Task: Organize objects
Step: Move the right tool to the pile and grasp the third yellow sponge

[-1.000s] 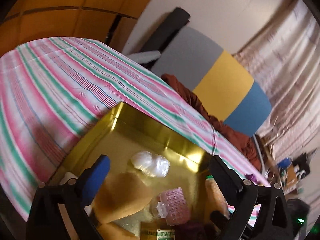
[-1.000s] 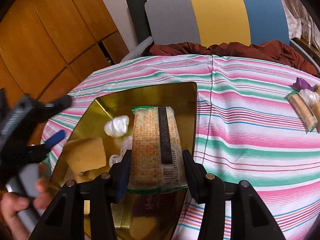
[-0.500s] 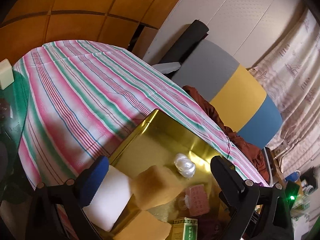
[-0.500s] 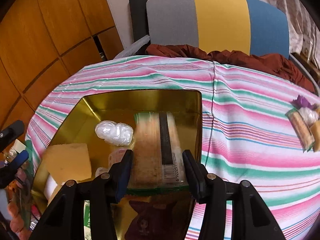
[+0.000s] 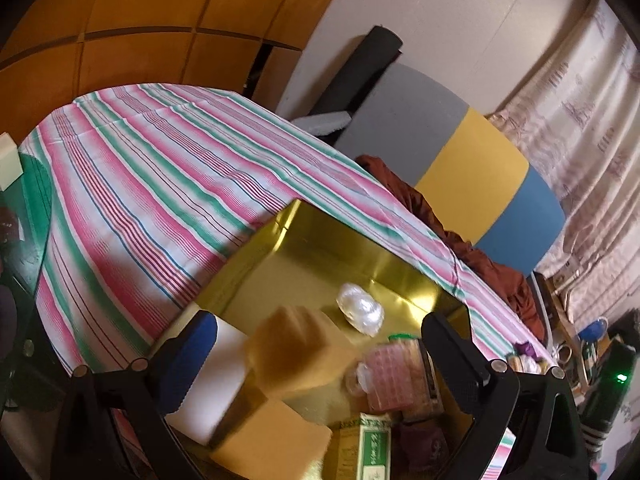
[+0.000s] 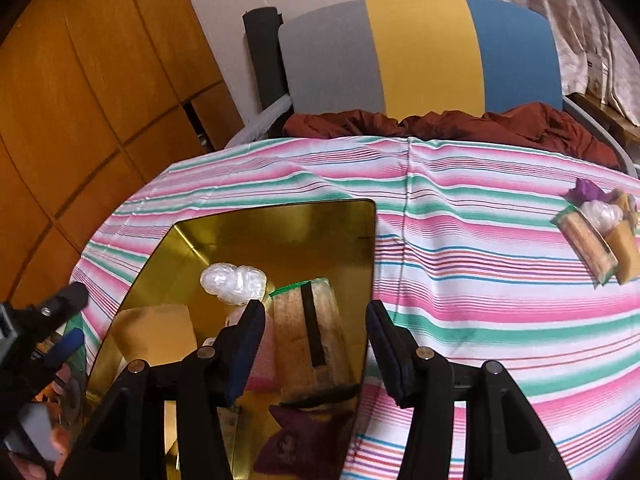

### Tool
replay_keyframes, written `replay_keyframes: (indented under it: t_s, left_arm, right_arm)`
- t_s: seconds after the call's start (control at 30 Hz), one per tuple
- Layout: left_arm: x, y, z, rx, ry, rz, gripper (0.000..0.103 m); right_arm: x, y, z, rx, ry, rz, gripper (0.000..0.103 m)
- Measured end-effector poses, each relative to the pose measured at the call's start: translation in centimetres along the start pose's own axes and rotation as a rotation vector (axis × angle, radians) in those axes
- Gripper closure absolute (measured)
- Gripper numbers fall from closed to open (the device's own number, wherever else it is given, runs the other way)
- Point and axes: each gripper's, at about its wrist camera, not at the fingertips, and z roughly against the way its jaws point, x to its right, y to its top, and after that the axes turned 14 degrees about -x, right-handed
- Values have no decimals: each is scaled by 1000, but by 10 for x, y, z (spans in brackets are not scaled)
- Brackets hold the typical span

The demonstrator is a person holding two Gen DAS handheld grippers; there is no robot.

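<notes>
Striped in pink, green and white, the tablecloth covers a round table in front of a grey, yellow and blue chair. On it sits a shiny gold tin with smooth, mirror-like walls.

A second ago the right gripper clamped the cracker packet above the tin; now its jaws are opening and stand clear of the packet, which lies on the tin's floor against the right wall. That item counts as stowed, so the right hand looks free for the next one.

The left gripper has drawn back toward the tin's near corner, spread wide with nothing between its pads.

Inside the tin rest a crinkly clear plastic bundle, soft-looking yellow sponge blocks, a pink ridged item and a green printed box. A small cluster of wrapped snacks waits at the table's far right, well apart from the tin.
</notes>
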Motion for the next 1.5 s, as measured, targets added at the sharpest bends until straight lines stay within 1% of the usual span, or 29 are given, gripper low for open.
replay_keyframes:
  t_s: [0.2,0.43,0.6,0.87,1.0,1.07,1.2,1.33,1.43,1.5]
  left_arm:
    - [24,-13,-5,-38,-19,-76,0]
    - [57,-30,-10,-85,-46,-175,0]
    - [83,-46,-13,-114,-68,-261,0]
    - [132,-82,-19,-179,-124,-419,0]
    - [157,-100,-22,-199,-139,-506,0]
    - [168,-107,-26,-214,-144,-532,0]
    - [188,-121,-36,-246,-139,-581,0]
    - [205,-133,-44,-265,-130,-627,0]
    - [212,-140,-48,-278,-131,-643,0]
    - [214,-145,-49,-290,-132,-649,0]
  right_arm:
    - [19,-8,12,20,-13,-38,50]
    - [56,-19,19,28,-24,-113,50]
    - [82,-36,24,34,-38,-155,50]
    - [150,-73,30,21,-73,-270,50]
    - [183,-81,40,23,-115,-313,50]
    - [200,-83,44,28,-135,-336,50]
    - [229,-78,51,37,-153,-357,50]
    - [256,-57,60,75,-206,-351,49]
    - [276,-37,63,96,-228,-363,38]
    - [289,-23,62,100,-239,-368,36]
